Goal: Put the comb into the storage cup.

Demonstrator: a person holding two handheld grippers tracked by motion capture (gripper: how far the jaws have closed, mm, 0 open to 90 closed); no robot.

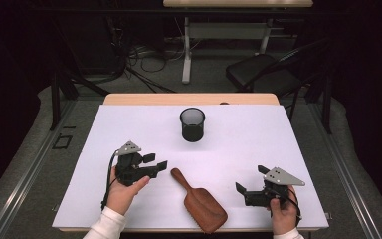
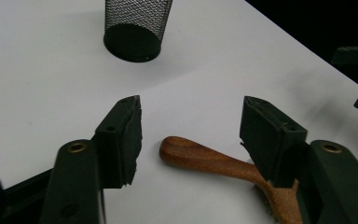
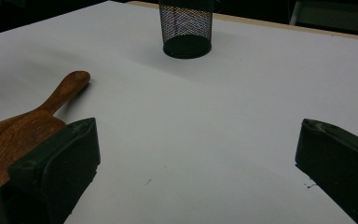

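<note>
Here we are bringing the left gripper (image 1: 154, 163) toward the scoop (image 1: 201, 201), jaws half open with nothing pressed between them. We should be lining both pads up across the handle's rounded end before closing. The scoop is lying on the sheet just right of that gripper. Further right, our right gripper (image 1: 251, 180) is waiting wide open and empty.

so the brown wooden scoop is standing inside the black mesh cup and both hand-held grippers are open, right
Not quite: the brown wooden scoop lies flat on the white table, apart from the black mesh cup, as the high view shows. Both hand-held grippers are open.
</note>
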